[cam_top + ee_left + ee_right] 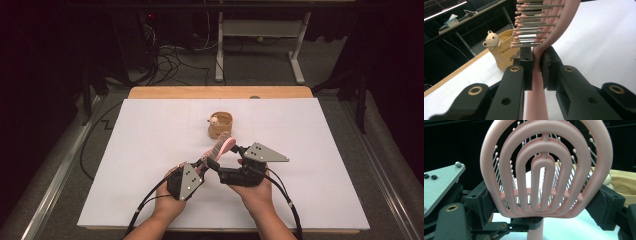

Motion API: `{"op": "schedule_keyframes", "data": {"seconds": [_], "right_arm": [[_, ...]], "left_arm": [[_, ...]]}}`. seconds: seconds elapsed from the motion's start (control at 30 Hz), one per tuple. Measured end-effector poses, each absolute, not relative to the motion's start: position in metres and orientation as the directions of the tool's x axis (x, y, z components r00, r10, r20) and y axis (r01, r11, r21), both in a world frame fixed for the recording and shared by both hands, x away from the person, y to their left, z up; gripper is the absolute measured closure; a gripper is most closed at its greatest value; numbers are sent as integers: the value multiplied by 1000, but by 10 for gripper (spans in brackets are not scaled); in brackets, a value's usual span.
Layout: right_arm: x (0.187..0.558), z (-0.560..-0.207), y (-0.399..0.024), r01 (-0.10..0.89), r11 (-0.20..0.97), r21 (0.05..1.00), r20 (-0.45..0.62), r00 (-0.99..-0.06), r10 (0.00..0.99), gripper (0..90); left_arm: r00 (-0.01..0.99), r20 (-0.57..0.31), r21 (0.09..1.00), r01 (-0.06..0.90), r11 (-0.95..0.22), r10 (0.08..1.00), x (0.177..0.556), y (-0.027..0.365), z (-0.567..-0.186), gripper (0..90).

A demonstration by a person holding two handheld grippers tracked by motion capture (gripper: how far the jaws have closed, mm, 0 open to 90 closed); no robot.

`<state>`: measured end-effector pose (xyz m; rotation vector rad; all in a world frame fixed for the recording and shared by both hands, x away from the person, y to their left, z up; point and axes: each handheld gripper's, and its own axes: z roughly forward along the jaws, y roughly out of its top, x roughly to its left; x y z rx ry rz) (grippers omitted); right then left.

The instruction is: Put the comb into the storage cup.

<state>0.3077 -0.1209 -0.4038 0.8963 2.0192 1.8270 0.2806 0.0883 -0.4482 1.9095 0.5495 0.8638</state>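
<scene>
Pink hairbrush (220, 145) is up off the white table (150, 150), between my two grippers, near the table's middle front. My left gripper (200, 165) is clamped tight on the handle (537, 95) — in the left gripper view both pads sit hard against the pink shaft, bristles (534, 25) fanning up and to one side. My right gripper (235, 150) has its jaws spread wide around the brush head (544, 170); in the right gripper view the pads stand at the head's lower edges on both sides, looks like contact on the left, but I cannot tell if they press — calling it not yet gripped.

Key relation: the brush's long axis runs from my left jaws diagonally up and away toward the tan bear holder (220, 125), head end farthest out. The holder sits just beyond the head, still apart from it. The right hand is nearer the head and the holder, the left owns the handle.

My guess — next is a handover or a two-handed steer into the holder, so the right jaws need to close square across the head's width, not along the axis.
</scene>
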Motion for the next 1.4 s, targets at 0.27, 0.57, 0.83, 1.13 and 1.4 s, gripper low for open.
{"op": "schedule_keyframes", "data": {"seconds": [0.27,0.57,0.83,1.13,1.4], "right_arm": [[307,-404,-123,269,13,963,207,-768,607,200],[307,-404,-124,277,24,961,204,-761,616,202],[307,-403,-125,279,20,960,206,-757,620,203],[307,-402,-127,274,18,962,202,-753,626,203],[308,-401,-129,273,16,962,201,-748,633,203]], "left_arm": [[658,346,882,15,-471,669,280,87,-449,808],[678,315,888,37,-458,664,283,88,-449,755],[697,276,900,54,-433,662,286,91,-450,640],[727,211,909,99,-405,653,291,93,-451,553],[748,157,914,137,-382,645,295,95,-452,439]]}}
